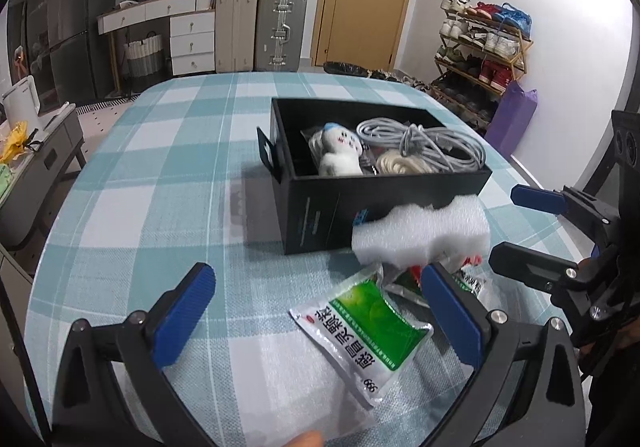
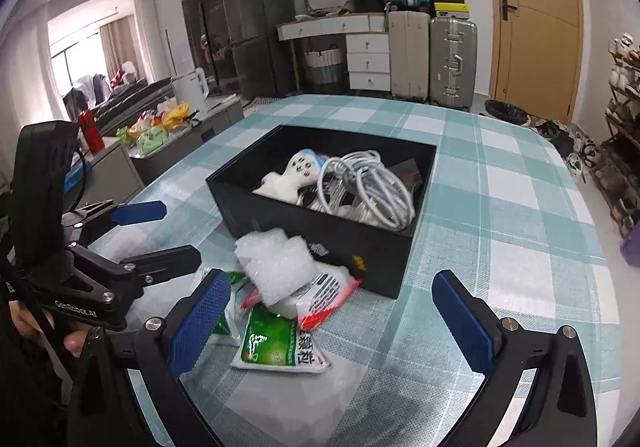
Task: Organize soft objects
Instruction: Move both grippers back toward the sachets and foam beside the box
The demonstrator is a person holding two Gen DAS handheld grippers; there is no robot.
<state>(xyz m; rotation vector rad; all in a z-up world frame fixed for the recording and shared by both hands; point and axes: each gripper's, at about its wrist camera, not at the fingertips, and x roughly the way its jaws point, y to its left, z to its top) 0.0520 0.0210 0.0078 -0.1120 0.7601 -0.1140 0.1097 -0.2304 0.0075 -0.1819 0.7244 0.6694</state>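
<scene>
Left gripper [image 1: 316, 311] and right gripper [image 2: 340, 319] both gaping wide, hovering over sachets [image 2: 280, 343] beside black box [image 2: 320, 235] on worktop [image 2: 500, 207].

Bench [image 1: 160, 151] under teal check cloth carries a black box [image 1: 360, 203], foam piece [image 1: 424, 235] and sachets [image 1: 372, 327].

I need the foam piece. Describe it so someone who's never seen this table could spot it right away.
Find the black box on the checked tablecloth. Against its near outer wall, on a pile of sachets, lies the white foam piece. Unlike the glossy printed packets, it is plain white, blocky and spongy.
</scene>
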